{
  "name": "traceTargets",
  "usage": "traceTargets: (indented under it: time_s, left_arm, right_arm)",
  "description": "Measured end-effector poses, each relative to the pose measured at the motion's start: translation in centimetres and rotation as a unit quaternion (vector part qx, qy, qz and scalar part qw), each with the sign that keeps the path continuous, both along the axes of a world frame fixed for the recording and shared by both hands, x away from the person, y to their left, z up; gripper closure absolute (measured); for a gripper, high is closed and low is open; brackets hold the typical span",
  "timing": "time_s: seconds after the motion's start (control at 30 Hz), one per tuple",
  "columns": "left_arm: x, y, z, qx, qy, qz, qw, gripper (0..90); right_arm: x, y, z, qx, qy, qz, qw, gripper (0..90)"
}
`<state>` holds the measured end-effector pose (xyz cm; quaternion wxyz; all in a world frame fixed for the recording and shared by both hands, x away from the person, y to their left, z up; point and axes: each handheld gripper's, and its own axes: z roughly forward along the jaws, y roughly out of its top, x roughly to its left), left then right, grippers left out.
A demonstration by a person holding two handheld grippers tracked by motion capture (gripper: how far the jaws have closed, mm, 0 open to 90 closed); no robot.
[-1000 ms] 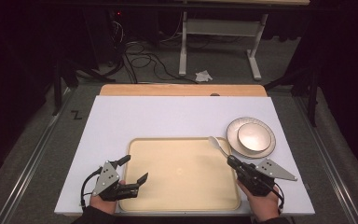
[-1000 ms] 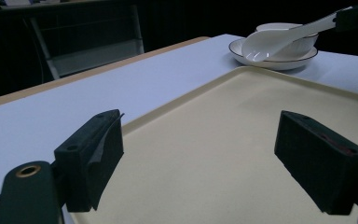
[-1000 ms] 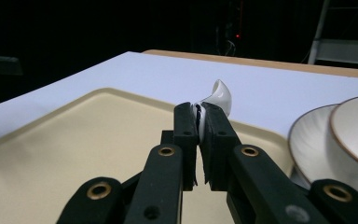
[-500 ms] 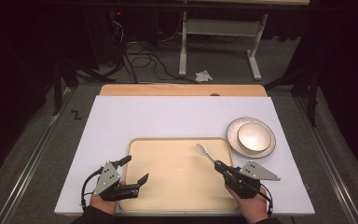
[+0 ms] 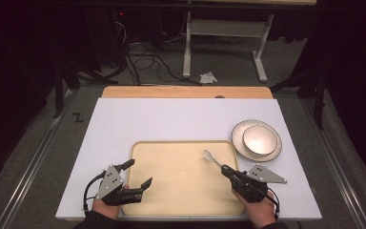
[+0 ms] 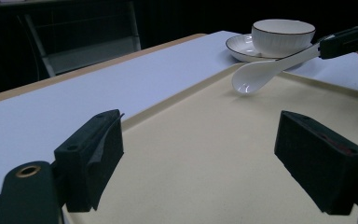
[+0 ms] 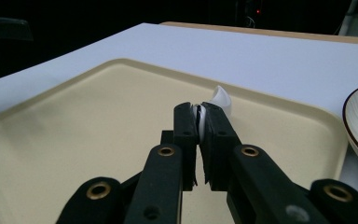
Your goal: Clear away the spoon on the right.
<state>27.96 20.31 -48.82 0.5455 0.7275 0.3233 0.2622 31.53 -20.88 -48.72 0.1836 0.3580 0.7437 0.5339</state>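
Note:
A white ceramic spoon [image 5: 210,158] hangs over the right part of the beige tray [image 5: 171,191], its handle pinched in my right gripper [image 5: 225,169], which is shut on it. In the right gripper view the spoon [image 7: 221,101] pokes out beyond the closed jaws. From the left gripper view the spoon [image 6: 265,73] floats just above the tray [image 6: 205,158], bowl end lowest. My left gripper [image 5: 139,174] rests at the tray's front left corner, open, with nothing between its pads [image 6: 95,154].
A white bowl [image 5: 259,139] sits on a saucer [image 5: 238,136] on the white table top, right of the tray's far corner. The bowl [image 6: 282,35] also stands beyond the spoon in the left gripper view. Dark floor with cables and a desk frame lies behind the table.
My right gripper has carried the spoon leftward from the tray's right rim to over the tray's right part. The left gripper has stayed put.

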Motion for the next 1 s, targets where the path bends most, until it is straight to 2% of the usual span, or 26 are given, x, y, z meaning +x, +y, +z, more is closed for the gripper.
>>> traceTargets:
  time_s: [0.43,0.57,0.8,1.0]
  left_arm:
    - [0.0,0.0,0.0,0.000,0.000,-0.001,1.0000,15.9]
    - [-0.1,0.0,0.0,0.000,0.000,-0.001,1.0000,15.9]
    - [0.0,0.0,0.0,0.002,0.000,-0.002,1.0000,15.9]
    - [0.0,-0.1,0.0,0.003,0.001,-0.002,1.0000,15.9]
  right_arm:
    - [-0.1,-0.2,-0.4,-0.010,0.010,0.000,0.9999,85.7]
    - [-0.2,-0.3,-0.3,-0.010,0.004,-0.005,0.9999,72.1]
    - [-0.2,-0.8,-0.1,0.003,-0.001,-0.007,1.0000,73.3]
    - [0.0,-0.9,0.0,0.004,0.003,-0.013,0.9999,71.7]
